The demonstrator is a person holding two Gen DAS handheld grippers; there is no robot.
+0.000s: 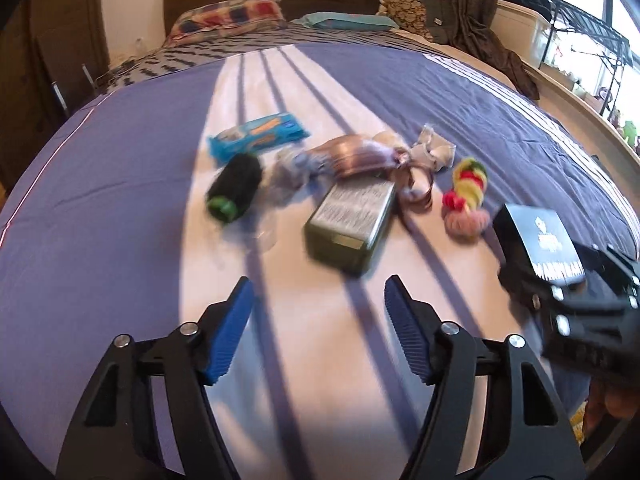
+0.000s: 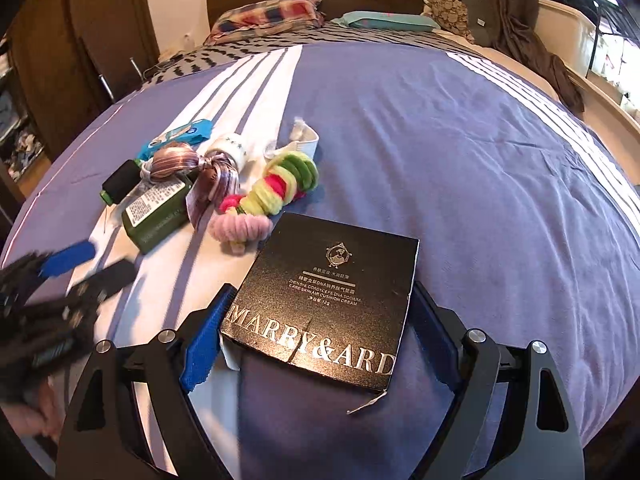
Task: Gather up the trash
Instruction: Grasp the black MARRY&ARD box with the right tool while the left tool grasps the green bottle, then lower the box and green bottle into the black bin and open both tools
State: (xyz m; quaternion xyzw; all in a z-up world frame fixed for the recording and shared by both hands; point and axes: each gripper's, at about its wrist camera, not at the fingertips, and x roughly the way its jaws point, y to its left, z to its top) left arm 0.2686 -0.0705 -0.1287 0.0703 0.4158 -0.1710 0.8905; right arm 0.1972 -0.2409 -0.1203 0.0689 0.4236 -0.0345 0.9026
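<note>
The bed cover (image 2: 440, 140) is purple with white stripes. The box (image 2: 328, 300) is black with silver letters. The bottle (image 1: 348, 220) is dark green. The wrapper (image 1: 260, 136) is blue and orange.

We see a flat black cardboard box (image 2: 332, 304) nearest on the purple striped bedspread (image 2: 460, 152); a fuzzy multicoloured hair-tie bundle (image 2: 272, 192) lies behind it, a green rectangular bottle (image 2: 158, 212) further left.
</note>
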